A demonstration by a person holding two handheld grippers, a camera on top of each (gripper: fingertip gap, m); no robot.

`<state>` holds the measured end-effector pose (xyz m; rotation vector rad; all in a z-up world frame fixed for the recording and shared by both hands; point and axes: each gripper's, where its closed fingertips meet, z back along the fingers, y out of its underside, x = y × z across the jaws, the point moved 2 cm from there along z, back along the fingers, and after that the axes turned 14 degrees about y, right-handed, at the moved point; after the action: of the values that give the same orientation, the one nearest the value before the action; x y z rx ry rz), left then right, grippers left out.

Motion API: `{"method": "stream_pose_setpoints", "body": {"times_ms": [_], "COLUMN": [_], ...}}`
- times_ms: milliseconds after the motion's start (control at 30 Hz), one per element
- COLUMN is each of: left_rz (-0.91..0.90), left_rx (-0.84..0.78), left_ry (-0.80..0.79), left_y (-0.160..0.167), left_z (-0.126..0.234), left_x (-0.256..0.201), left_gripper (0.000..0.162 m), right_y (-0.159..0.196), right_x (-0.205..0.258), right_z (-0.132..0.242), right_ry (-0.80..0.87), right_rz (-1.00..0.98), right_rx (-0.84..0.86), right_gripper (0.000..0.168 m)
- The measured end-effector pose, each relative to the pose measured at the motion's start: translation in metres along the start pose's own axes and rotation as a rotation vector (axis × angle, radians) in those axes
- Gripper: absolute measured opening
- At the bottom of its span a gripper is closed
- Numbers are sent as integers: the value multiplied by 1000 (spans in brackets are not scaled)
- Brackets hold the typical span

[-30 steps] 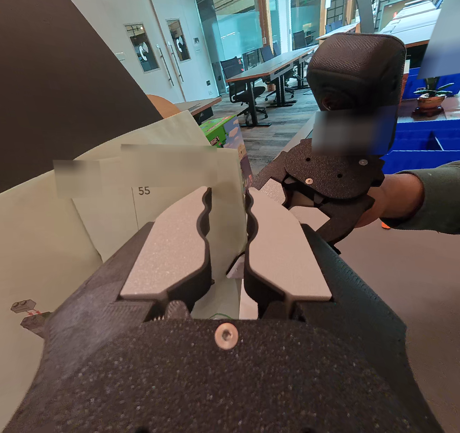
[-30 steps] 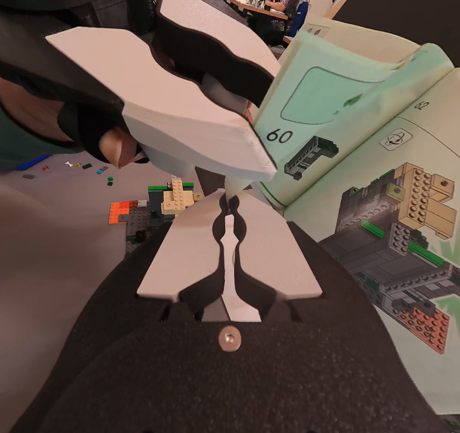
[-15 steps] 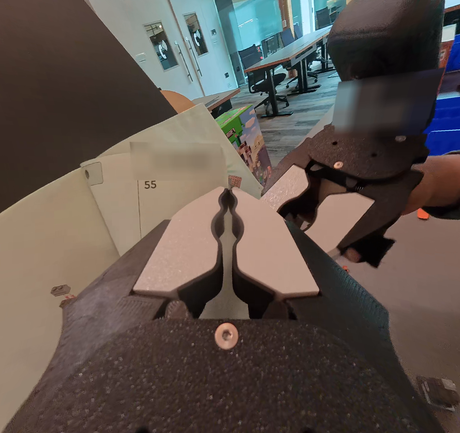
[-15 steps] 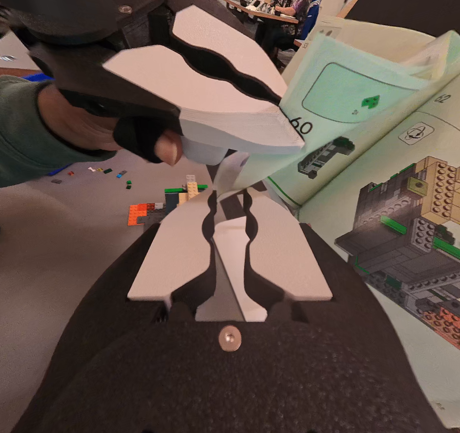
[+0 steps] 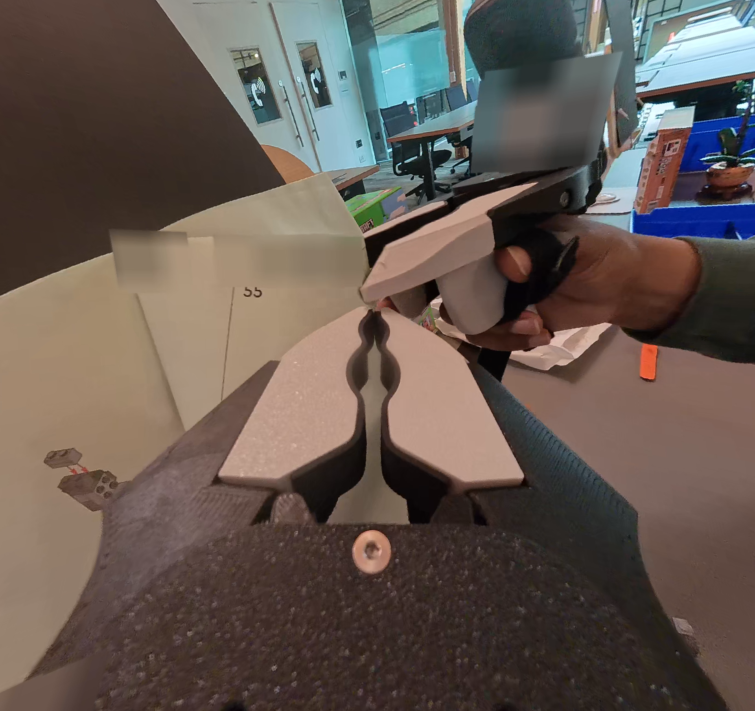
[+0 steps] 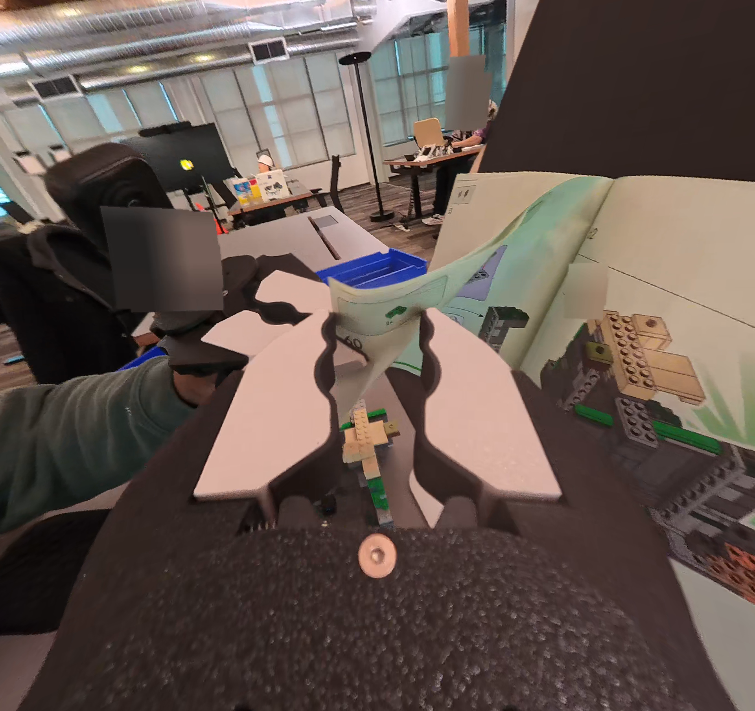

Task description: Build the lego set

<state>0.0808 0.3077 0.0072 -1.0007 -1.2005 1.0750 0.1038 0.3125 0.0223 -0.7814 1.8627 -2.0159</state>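
The left gripper (image 5: 374,315) is pinching a page of the instruction booklet (image 5: 122,364), its jaws closed at the tips on the paper's edge, with the booklet standing open against a dark panel (image 5: 102,99). The right gripper (image 6: 376,320) is hovering with jaws well apart, a curled page corner lying between them without being clamped. The partly built lego model (image 6: 365,442) is sitting on the grey desk (image 5: 653,467) below the right gripper, and a blue bin (image 6: 367,271) is resting farther back.
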Motion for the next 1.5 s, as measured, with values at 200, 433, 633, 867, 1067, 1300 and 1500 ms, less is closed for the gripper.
{"method": "stream_pose_setpoints", "body": {"times_ms": [200, 433, 633, 867, 1067, 1300, 1500], "left_rz": [61, 243, 315, 308, 274, 237, 217], "left_rx": [-42, -191, -203, -157, -118, -90, -96], "left_ry": [49, 157, 190, 274, 298, 242, 124], "left_y": [2, -5, -8, -5, -3, -5, -17], "left_z": [7, 17, 16, 13, 13, 25, 75], "left_x": [1, 8, 18, 11, 7, 12, 47], "left_gripper": [1, 9, 12, 9, 0, 0, 0], "right_y": [1, 0, 6, 13, 17, 17, 6], "right_x": [8, 5, 7, 12, 12, 5, -25], "right_z": [-6, -3, -2, -1, 1, 6, 21], "right_ry": [-72, -94, -83, -100, -108, -87, 44], "right_rz": [1, -16, 69, 143, 170, 165, 197], "right_rx": [-11, -8, 18, 62, 80, 76, 105], "right_gripper": [14, 7, 8, 8, 7, 6, 5]}}
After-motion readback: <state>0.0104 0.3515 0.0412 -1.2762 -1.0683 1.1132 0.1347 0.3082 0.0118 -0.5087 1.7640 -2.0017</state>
